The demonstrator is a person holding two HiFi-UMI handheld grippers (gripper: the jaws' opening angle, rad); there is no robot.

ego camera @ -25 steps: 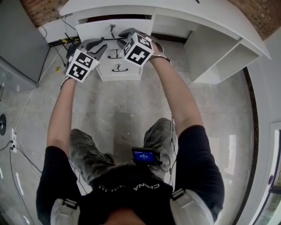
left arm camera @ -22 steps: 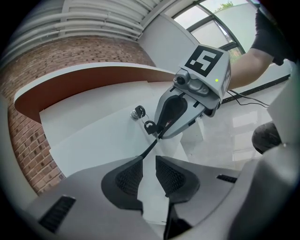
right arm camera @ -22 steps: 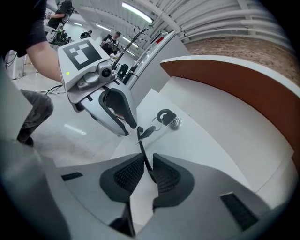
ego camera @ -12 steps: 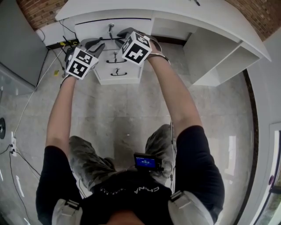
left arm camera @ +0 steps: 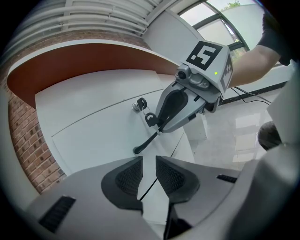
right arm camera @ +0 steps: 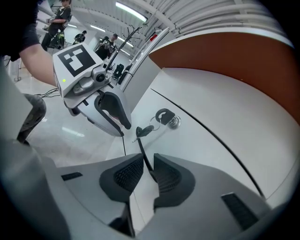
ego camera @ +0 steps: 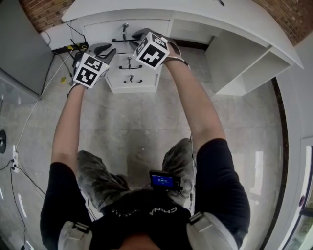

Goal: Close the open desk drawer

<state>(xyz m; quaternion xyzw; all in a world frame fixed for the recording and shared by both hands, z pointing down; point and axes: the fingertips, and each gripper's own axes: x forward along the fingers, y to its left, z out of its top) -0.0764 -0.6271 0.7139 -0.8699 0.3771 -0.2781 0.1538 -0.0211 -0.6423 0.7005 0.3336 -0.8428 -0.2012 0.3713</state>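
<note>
Desk drawer (ego camera: 100,30): top of 3-drawer stack under counter (ego camera: 205,14), front about flush with drawers below, key (right arm camera: 162,115) in lock
Black handle (right arm camera: 144,151): between jaws of right claw (right arm camera: 146,174); jaws just eased wider, released, gap beside handle
Left claw (left arm camera: 148,174): released, jaws slightly apart, empty, facing drawer front beside right claw
</note>
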